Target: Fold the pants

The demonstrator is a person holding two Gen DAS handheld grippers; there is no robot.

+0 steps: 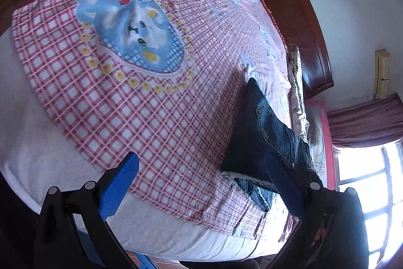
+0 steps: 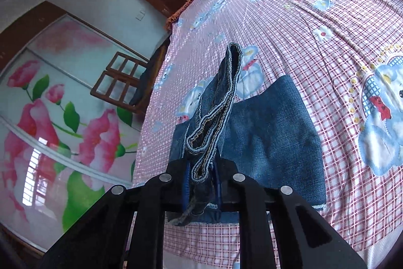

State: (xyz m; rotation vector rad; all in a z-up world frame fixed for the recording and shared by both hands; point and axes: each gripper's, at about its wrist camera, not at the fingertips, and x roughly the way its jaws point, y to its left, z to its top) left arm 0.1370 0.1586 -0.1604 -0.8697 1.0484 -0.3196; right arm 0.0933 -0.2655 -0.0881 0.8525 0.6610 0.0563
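Dark blue denim pants [image 2: 272, 138] lie folded on the pink checked blanket [image 2: 314, 62] of a bed. My right gripper [image 2: 202, 185] is shut on a bunched hem or waistband edge [image 2: 221, 102] and holds it up above the folded part. In the left wrist view the pants [image 1: 259, 132] lie at the right side of the bed, with a frayed hem [image 1: 241, 180] near the front. My left gripper [image 1: 204, 185] is open and empty above the blanket [image 1: 163, 117], its right finger [image 1: 284, 183] over the pants and its left finger [image 1: 118, 185] clear of them.
A wooden headboard [image 1: 299, 24] and a patterned pillow [image 1: 296, 82] bound the bed's far side. A wardrobe with flower panels [image 2: 50, 117] and a wooden chair [image 2: 121, 80] stand beside the bed. A bright window [image 1: 372, 183] and curtain are at the right.
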